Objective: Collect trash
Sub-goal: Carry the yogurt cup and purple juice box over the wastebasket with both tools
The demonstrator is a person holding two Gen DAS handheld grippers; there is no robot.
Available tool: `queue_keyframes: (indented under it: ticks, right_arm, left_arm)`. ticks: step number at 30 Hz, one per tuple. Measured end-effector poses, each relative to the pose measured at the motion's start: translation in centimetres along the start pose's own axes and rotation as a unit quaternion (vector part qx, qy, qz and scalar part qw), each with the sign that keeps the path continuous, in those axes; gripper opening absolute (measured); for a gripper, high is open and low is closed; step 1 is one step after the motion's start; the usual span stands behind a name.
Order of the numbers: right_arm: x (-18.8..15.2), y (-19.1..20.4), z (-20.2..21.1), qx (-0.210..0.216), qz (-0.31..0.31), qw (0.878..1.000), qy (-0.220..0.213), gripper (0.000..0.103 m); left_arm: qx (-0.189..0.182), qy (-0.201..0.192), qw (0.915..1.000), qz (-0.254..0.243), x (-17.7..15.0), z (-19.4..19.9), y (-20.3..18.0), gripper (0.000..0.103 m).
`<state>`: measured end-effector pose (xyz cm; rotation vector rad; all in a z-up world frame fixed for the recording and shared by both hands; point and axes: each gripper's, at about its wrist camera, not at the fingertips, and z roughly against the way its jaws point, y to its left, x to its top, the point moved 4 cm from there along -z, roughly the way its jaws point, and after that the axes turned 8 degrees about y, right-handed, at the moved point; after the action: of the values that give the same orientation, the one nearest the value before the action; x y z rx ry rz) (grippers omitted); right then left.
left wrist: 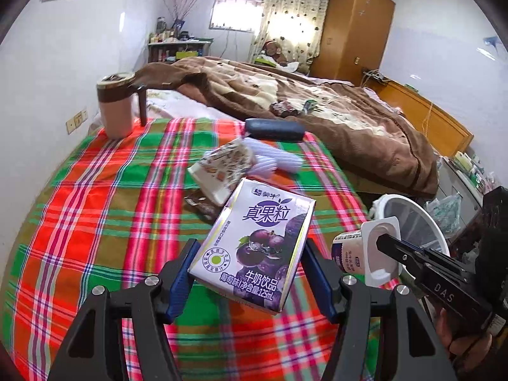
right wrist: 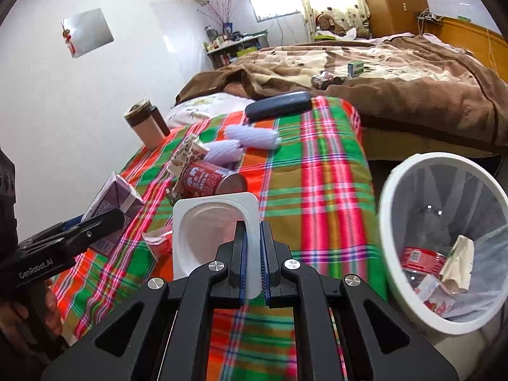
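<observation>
Bedroom setting, bright plaid cloth (left wrist: pixel 95 222) spread over the table beside a bed under a brown blanket (left wrist: pixel 317 108), and both tools are loaded. The left gripper (left wrist: pixel 250 273) has its blue pads at a middling spread, pressed on the flanks of the purple milk carton (left wrist: pixel 254 241), which hangs tilted above the cloth. The right gripper (right wrist: pixel 252 254) is pinched almost flat on the rim wall of the white yogurt cup (right wrist: pixel 212 231), mouth facing the camera, cup off the table.

Target is the white-rimmed trash bin (right wrist: pixel 409 197), standing just off the table's edge on the right-hand side; a red-labelled bottle and crumpled paper already lie inside.

For a clean drop, I'd say the right hand goes first: it's nearer the bin. Carry the cup over the rim, get it well above the opening, then let the jaws part; that thin pinch on a flimsy wall could slip or twist, so no sudden swings. The carton should follow behind, not alongside, so the two tools don't knock together at the bin mouth.

Plenty left on the cloth: a red can (right wrist: pixel 209 179), a torn snack box (left wrist: pixel 222 171), white foam sleeves (right wrist: pixel 250 136). The brown tumbler (left wrist: pixel 116 108) and the dark case (left wrist: pixel 274 128) don't look like rubbish.
</observation>
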<state>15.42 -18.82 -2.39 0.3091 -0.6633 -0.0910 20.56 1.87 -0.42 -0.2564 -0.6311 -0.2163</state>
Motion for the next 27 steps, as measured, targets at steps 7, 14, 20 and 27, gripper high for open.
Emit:
queue_keyframes:
  ticks: [7, 14, 20, 27]
  right_arm:
    - [0.2, -2.7, 2.6, -0.002, -0.022, 0.999, -0.028, 0.008]
    - [0.5, -5.5, 5.2, -0.018, -0.041, 0.997, -0.06, 0.008]
    - [0.4, -8.3, 7.1, -0.04, -0.059, 0.994, -0.082, 0.008]
    - [0.2, -11.6, 8.0, -0.066, -0.081, 0.991, -0.088, 0.008]
  left_arm:
    - [-0.007, -0.012, 0.9996, -0.024, 0.1, 0.8, -3.9, 0.064]
    - [-0.019, -0.021, 0.9984, -0.049, 0.5, 0.9, -8.5, 0.064]
    - [-0.03, -0.013, 0.997, -0.071, 0.4, 0.0, -12.4, 0.064]
    - [-0.055, 0.0, 0.9937, -0.098, 0.1, -1.9, -17.5, 0.064]
